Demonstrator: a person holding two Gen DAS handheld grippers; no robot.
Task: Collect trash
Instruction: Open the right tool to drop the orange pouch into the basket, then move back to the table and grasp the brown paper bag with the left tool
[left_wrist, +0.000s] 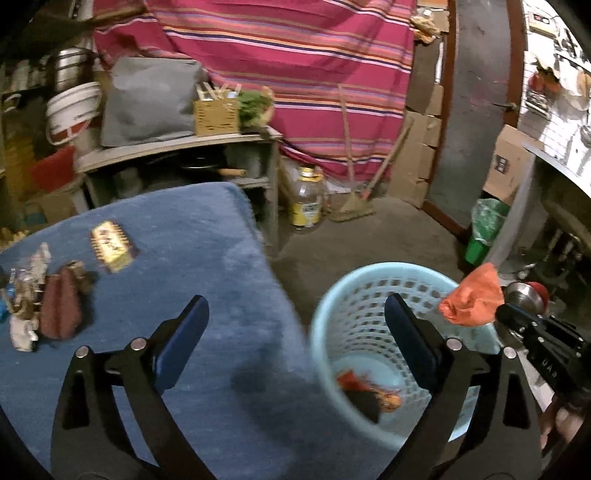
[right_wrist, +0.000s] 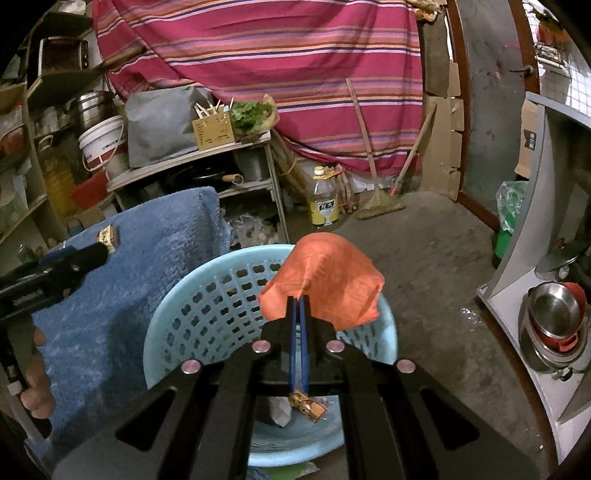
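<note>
Here, the blue table (left_wrist: 207, 236) fills the left-wrist frame's lower left; the basket (right_wrist: 207, 295) sits lower centre of the right-wrist frame. Above its rim, the right tool (right_wrist: 298, 301) is clenched on an orange wrapper (right_wrist: 328, 280), probably light, limp, best pinched at a fold. The left tool (left_wrist: 297, 321) gapes, empty. Scraps (left_wrist: 55, 295) remain at left.

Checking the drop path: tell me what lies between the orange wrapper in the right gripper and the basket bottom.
Nothing: in the right wrist view the orange wrapper hangs over the open blue basket, with only earlier scraps on its bottom.
</note>
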